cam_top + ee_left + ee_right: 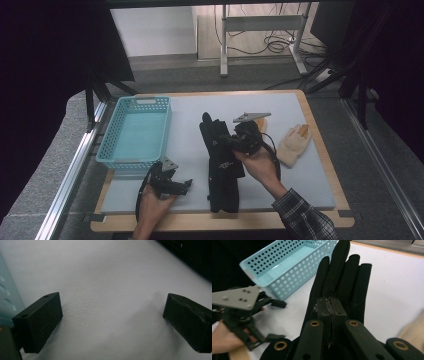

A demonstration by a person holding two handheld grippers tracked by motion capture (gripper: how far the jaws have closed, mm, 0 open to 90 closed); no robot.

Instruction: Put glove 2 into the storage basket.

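Right gripper (231, 141): held in the person's right hand (260, 165) over the middle of the surface (300, 170); in the right gripper view its fingers (323, 308) were pressed together, pinching a fold of the black glove.
Black glove (220, 165): a long dark glove lying lengthwise on the surface's middle, cuff toward the person, fingertips pointing to the far edge; in the right gripper view its spread fingertips reached toward the basket, and the pinched part sat near the palm.
Left gripper (187, 184): held in the left hand (152, 207) near the front left of the surface, just in front of the basket's near end; in the left gripper view its fingers (40, 320) stood wide apart with bare white surface between them, holding nothing.
Basket (112, 150): light blue, perforated, on the left side of the surface, with nothing seen inside.
Tan glove (294, 144): lay flat to the right of the right gripper, apart from the black glove.
Surface: a white mat on a wooden board.
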